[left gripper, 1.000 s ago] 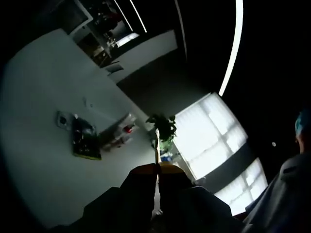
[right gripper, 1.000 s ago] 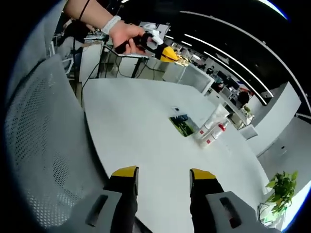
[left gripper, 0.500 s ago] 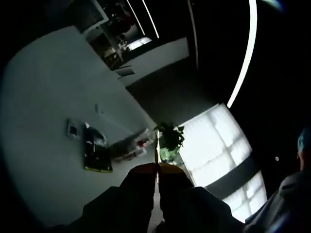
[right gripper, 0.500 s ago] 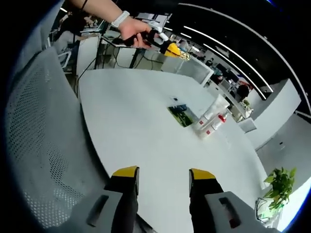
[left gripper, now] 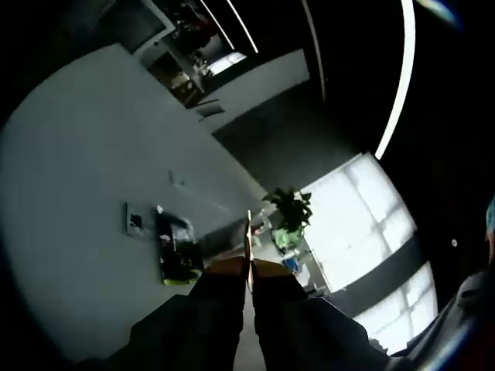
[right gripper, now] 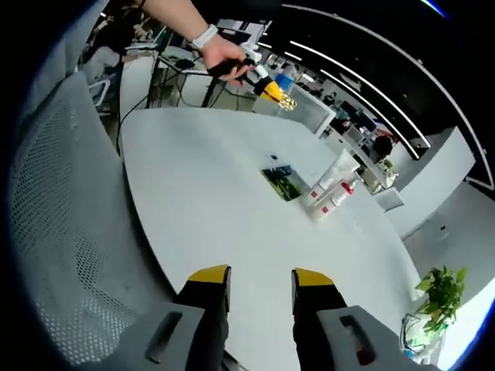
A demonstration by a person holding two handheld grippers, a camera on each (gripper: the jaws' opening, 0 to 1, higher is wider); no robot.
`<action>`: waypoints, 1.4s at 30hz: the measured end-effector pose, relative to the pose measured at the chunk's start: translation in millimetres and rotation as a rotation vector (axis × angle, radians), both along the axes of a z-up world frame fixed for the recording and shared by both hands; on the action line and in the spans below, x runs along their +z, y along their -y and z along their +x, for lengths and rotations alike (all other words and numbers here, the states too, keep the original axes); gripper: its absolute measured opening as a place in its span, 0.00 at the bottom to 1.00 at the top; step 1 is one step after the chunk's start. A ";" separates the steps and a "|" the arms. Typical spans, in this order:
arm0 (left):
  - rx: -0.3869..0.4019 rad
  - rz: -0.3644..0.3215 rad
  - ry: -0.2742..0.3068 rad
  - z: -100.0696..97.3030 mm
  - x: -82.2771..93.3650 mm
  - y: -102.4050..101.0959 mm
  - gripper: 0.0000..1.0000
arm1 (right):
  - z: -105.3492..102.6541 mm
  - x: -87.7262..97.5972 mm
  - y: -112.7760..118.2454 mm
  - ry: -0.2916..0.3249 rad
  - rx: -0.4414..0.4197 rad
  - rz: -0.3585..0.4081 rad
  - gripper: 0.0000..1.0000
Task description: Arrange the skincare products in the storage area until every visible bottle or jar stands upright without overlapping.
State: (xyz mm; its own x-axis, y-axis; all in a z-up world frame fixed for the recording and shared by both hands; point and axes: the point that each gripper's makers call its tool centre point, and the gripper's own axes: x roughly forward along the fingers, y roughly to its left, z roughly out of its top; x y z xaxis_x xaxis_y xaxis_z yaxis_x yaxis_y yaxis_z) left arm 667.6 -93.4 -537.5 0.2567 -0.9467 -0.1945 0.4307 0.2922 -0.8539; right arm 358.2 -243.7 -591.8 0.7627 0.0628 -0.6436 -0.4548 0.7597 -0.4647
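The skincare products lie in a small cluster on the white table [right gripper: 216,193]: a dark green box [right gripper: 282,183], a white tube [right gripper: 334,171] and a small bottle with a red cap [right gripper: 343,192] lying beside it. In the left gripper view the same green box [left gripper: 178,256] and pale tubes [left gripper: 224,234] sit just beyond my left gripper [left gripper: 249,264], whose jaws are shut together. A hand holds that left gripper [right gripper: 283,98] in the air above the table's far edge. My right gripper [right gripper: 259,277] hangs open over the near table edge, well short of the products.
A grey mesh chair back [right gripper: 62,224] stands close on the left of the right gripper. A potted plant [right gripper: 442,291] sits past the table's far end by bright windows [left gripper: 360,224]. Office desks [right gripper: 193,77] lie behind the table. A small white card [left gripper: 135,220] lies by the box.
My right gripper's jaws have narrowed a little. The hand with the left gripper has moved nearer the products. Both cameras have shifted.
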 end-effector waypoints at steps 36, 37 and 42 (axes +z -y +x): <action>0.016 0.178 -0.018 51.8 -68.0 9.9 0.00 | -2.5 -6.6 2.0 -0.032 0.002 -0.016 0.23; 0.016 0.182 -0.022 52.5 -69.5 10.2 0.00 | -2.4 -6.7 2.2 -0.032 0.002 -0.016 0.23; 0.009 0.210 -0.028 47.0 -75.9 17.0 0.00 | -2.9 -7.8 2.6 -0.037 0.000 -0.016 0.22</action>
State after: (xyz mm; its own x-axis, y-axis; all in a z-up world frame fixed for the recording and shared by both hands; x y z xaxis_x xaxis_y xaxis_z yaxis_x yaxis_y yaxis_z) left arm 714.5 -110.4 -613.5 0.2565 -0.8824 -0.3944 0.4046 0.4686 -0.7853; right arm 355.3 -246.3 -599.6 0.7384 0.0521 -0.6723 -0.4720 0.7521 -0.4600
